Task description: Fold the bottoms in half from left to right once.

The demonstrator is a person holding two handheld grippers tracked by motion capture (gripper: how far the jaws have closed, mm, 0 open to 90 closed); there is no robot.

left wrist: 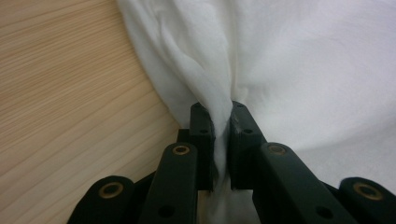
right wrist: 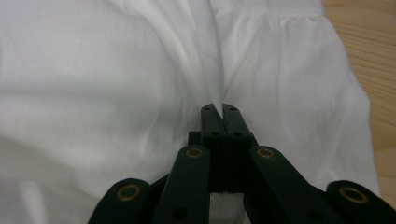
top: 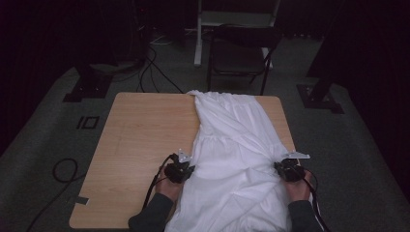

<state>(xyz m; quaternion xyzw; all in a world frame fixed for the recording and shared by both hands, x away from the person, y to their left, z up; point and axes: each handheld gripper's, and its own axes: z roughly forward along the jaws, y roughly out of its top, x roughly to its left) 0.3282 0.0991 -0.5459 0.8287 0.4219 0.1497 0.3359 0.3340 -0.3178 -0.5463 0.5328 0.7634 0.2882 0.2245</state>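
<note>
From the high view, a white, thin cotton garment with a gathered seam across it lies on the light wooden table. It covers the right half of the table, and its near end hangs over the edge toward the person. Its long axis runs from the near edge to the far edge, with the narrow gathered end pointing away to the far side. The left gripper sits at the left border of the cloth and the right gripper at the right border, about level with each other. In the left gripper view, the jaws are pinching a thick bunched fold of the garment, and the bare table is just beside it at the left of the picture. In the right gripper view, the jaws are pressed together on a thin ridge of the fabric (only a small crease goes between them), and a strip of table shows at the right of the picture. I judge that the step is to spread or pull the cloth. To do it well, both hands should pull evenly outward and keep low, because the thin right pinch could slip.
</note>
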